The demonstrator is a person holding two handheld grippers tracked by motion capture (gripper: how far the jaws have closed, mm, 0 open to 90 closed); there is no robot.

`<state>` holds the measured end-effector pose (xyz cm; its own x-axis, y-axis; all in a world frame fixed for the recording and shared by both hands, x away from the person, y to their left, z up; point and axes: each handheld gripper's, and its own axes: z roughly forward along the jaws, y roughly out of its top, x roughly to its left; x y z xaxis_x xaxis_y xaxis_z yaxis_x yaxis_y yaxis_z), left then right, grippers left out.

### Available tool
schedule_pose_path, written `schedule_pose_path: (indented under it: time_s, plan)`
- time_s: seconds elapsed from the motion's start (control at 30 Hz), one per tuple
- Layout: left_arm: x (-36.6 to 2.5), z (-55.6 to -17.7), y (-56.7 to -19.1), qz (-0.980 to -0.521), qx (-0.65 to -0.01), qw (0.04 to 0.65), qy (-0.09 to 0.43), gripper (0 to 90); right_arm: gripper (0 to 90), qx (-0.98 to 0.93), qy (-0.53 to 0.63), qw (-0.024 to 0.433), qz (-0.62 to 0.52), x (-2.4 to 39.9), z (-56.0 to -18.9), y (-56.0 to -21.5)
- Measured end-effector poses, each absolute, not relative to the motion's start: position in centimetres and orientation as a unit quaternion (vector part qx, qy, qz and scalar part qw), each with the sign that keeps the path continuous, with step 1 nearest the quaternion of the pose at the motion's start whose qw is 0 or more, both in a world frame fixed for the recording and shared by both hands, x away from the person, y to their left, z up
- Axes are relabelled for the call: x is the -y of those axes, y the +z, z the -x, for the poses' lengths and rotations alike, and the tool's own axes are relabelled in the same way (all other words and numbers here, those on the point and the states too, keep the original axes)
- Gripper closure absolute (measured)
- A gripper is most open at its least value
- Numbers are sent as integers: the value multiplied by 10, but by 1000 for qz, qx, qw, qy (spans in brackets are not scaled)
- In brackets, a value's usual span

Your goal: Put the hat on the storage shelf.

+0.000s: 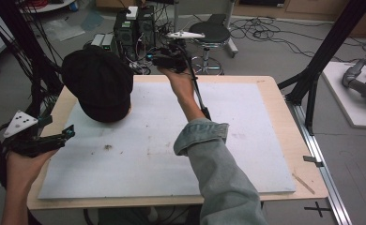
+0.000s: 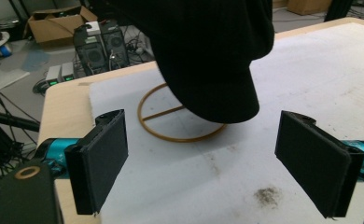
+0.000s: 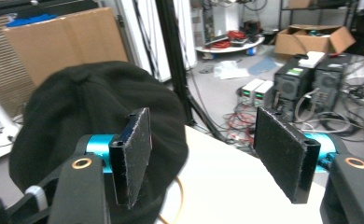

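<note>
Your left claw [image 1: 71, 132] at the frame's lower left gapes empty; your right claw [image 3: 203, 154], top centre, gapes too, beside the black cap [image 1: 98, 84] on the worktop [image 1: 275, 93].

Beyond your table, upper middle of the high view, black computer towers [image 1: 134, 26] stand among tangled cables [image 1: 265, 33], with a round stool [image 1: 210, 33] just right.

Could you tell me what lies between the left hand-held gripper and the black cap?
Bare white mat with a faint dark smudge, seen in the left gripper view between the left hand-held gripper and the cap.
</note>
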<state>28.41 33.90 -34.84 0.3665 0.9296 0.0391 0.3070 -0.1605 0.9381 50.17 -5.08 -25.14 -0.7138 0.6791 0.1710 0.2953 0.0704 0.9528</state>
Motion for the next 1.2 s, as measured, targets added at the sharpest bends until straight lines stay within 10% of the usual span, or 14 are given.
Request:
schedule_pose_path:
  time_s: [1.2]
  plan:
    - [-314,-306,-362,-704,-444,455,318,172,126,-702,528,262,-400,214,-404,-306]
